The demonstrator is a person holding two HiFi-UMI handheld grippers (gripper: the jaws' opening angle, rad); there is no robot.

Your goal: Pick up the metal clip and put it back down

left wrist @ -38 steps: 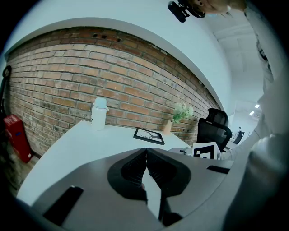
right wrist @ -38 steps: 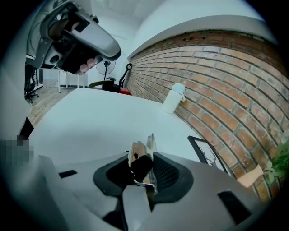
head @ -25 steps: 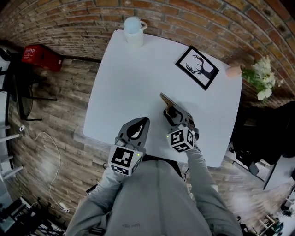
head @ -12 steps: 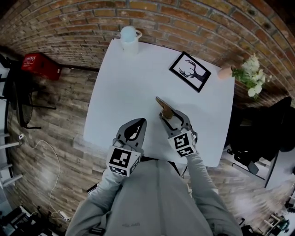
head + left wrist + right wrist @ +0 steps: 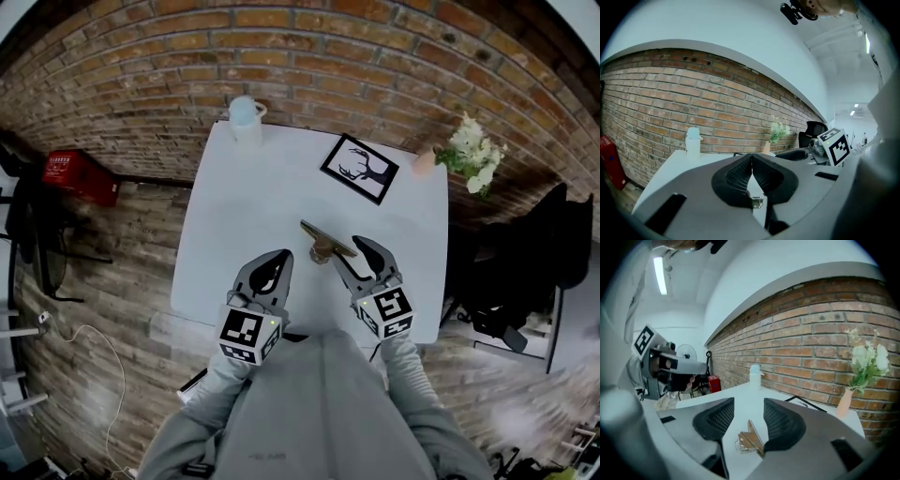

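Your left tool [image 5: 272,269] sits closed and empty near the front edge of the tabletop [image 5: 246,202], so your right tool [image 5: 349,253] is the nearer one. Its jaws stand wide, and the metal clip [image 5: 324,245] lies on the tabletop low between them, close by the right-hand pad and seemingly unpressed. The clip's long axis slants away to the far left. Beyond lies the framed picture [image 5: 359,170].
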